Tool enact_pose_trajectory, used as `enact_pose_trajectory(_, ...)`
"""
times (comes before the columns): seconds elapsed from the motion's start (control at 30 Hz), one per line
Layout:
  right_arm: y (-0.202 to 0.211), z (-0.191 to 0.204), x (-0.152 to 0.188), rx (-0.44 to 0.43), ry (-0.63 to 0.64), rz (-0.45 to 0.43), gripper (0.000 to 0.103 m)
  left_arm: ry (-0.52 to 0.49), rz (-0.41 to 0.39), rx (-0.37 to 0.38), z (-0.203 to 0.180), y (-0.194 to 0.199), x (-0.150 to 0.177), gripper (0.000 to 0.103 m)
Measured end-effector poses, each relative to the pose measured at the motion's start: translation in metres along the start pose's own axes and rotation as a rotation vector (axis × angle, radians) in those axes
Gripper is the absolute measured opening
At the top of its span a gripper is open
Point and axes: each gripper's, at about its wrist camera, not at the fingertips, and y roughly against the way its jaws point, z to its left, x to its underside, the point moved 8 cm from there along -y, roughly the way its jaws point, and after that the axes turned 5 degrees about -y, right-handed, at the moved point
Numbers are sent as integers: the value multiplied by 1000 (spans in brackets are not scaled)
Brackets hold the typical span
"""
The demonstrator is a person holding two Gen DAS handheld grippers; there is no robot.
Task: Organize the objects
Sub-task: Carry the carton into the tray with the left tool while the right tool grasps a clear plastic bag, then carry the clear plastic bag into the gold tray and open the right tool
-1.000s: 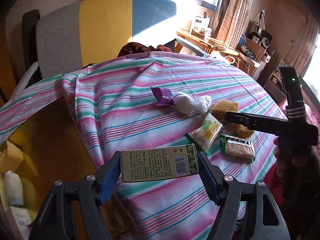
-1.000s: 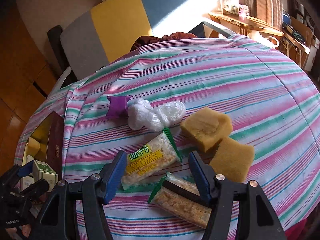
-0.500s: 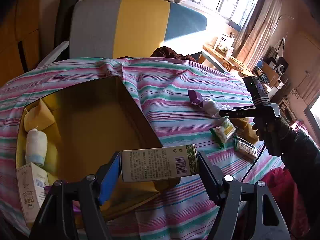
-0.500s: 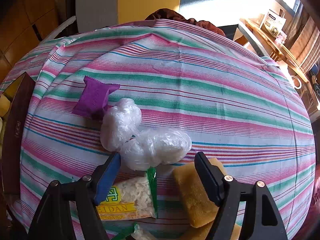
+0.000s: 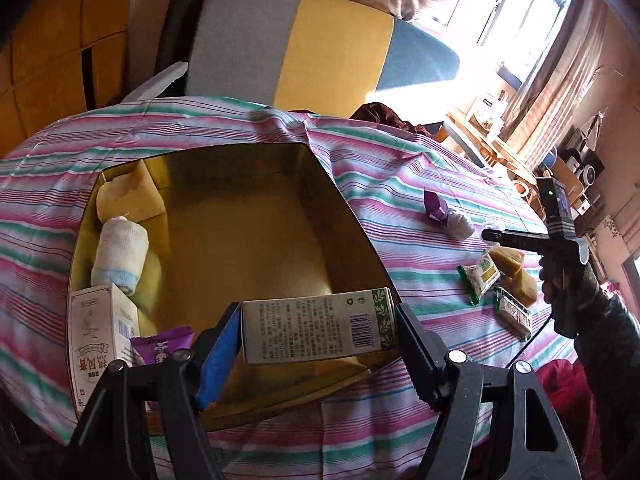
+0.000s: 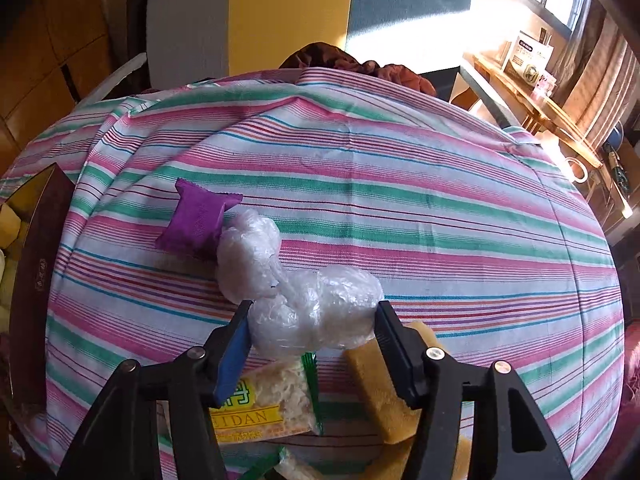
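My left gripper [image 5: 318, 318] is shut on a small white and green carton [image 5: 316, 332], held across its length above the near edge of an open gold-lined box [image 5: 248, 236]. My right gripper [image 6: 312, 314] is closing its jaws on a white bundle wrapped in clear plastic [image 6: 320, 300], and both pads touch its sides. A second lobe of the bundle [image 6: 248, 256] leans on a purple packet [image 6: 196, 220]. Beneath that gripper lie a yellow snack packet [image 6: 264, 404] and yellow sponges [image 6: 380, 392]. In the left wrist view the right gripper [image 5: 490, 236] reaches over those items.
The box holds a rolled white cloth [image 5: 120, 256], a yellow sponge [image 5: 132, 192], a white carton [image 5: 100, 336] and a purple packet [image 5: 160, 350]. A striped cloth [image 6: 400, 200] covers the round table. A grey, yellow and blue chair [image 5: 304, 48] stands behind it.
My left gripper carried the carton leftward from above the cloth to above the open box. My right gripper moved forward from the snack packets to the plastic bundle and narrowed around it.
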Motion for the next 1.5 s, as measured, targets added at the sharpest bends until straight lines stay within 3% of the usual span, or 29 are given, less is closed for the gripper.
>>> enact_pose_trajectory(0.1, 30, 12, 6, -29, -14, -66, 60, 40, -22, -21, 18, 10, -2, 74)
enact_pose_trajectory(0.3, 55, 86, 43, -218, 54, -79, 60, 172, -65, -70, 75, 30, -11, 74)
enact_pose_trajectory(0.4, 51, 125, 62, -223, 153, -61, 60, 226, -63, -85, 99, 30, -23, 74)
enact_pose_trajectory(0.53, 39, 152, 78, -213, 246, -28, 60, 291, -27, -44, 115, 11, -42, 74)
enact_pose_trajectory(0.83, 31, 153, 87, -203, 268, -6, 60, 225, 30, -146, 125, -62, -90, 75)
enact_pose_trajectory(1.17, 26, 152, 85, -214, 272, 2, 60, 155, 135, -268, 151, -136, -106, 75)
enact_pose_trajectory(1.33, 23, 152, 86, -213, 271, 8, 60, 91, 126, -298, 148, -143, -115, 89)
enact_pose_trajectory(1.5, 22, 150, 85, -209, 265, 8, 60, 89, 95, -286, 145, -124, -117, 89)
